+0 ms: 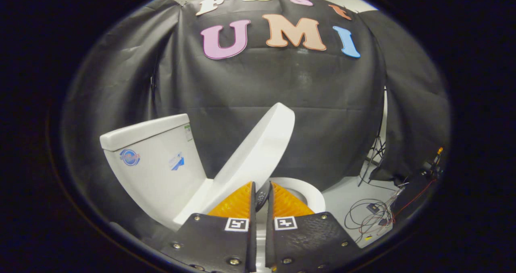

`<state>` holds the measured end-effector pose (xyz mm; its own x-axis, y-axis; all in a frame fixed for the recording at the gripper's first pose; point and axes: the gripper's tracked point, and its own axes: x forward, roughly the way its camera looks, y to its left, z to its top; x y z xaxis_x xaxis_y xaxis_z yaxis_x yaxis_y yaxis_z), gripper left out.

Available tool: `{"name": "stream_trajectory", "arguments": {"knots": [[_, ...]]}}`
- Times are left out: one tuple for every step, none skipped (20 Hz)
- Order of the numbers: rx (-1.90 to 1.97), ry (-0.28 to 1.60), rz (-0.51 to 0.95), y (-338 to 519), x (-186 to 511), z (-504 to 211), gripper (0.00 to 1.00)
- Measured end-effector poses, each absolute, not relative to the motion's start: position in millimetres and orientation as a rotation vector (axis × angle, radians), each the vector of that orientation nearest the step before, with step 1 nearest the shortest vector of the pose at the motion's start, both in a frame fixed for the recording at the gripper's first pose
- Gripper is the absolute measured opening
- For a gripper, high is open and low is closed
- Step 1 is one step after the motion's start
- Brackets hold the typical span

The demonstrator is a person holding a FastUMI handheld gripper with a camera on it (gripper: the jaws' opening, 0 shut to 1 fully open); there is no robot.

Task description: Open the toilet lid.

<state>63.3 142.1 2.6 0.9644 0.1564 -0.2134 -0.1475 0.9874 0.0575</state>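
Tool: the tool (261, 194) had its fingers nearly closed, a narrow gap between them, gripping nothing.
Lid: the white oval plastic toilet lid (258, 152) stood half raised (tilted toward the white ceramic tank (155, 164)), just beyond the fingertips.
Seat: the white ring seat (312, 192) lay beneath.
Room: pale floor (346, 196), tangled cables (371, 216).

White toilet lid (258, 152): smooth, semi-gloss plastic by its look, raised at a slant just ahead of the gripper (261, 194), whose jaws stand nearly closed with a thin gap. White cistern (155, 160), beside the lid: glazed ceramic look, glossy, with paper-like stickers. Gripper finger bodies: ribbed plastic; mounts matt, grainy, with metal screws. Black backdrop cloth (282, 103), behind the lid: matt, creased.
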Motion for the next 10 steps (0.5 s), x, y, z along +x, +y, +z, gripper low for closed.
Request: {"name": "stream_trajectory", "arguments": {"knots": [[0.037,0.216,0.152,144,63,4,0.09],[0.034,0.212,0.152,146,64,5,0.09],[0.033,0.209,0.155,149,64,7,0.09],[0.033,0.208,0.157,151,63,10,0.09],[0.033,0.203,0.161,154,62,13,0.09],[0.031,0.198,0.163,158,61,15,0.09],[0.025,0.191,0.164,161,61,19,0.09],[0.016,0.186,0.166,164,60,20,0.09],[0.011,0.177,0.168,168,60,23,0.09],[0.009,0.171,0.171,173,59,25,0.09]]}}
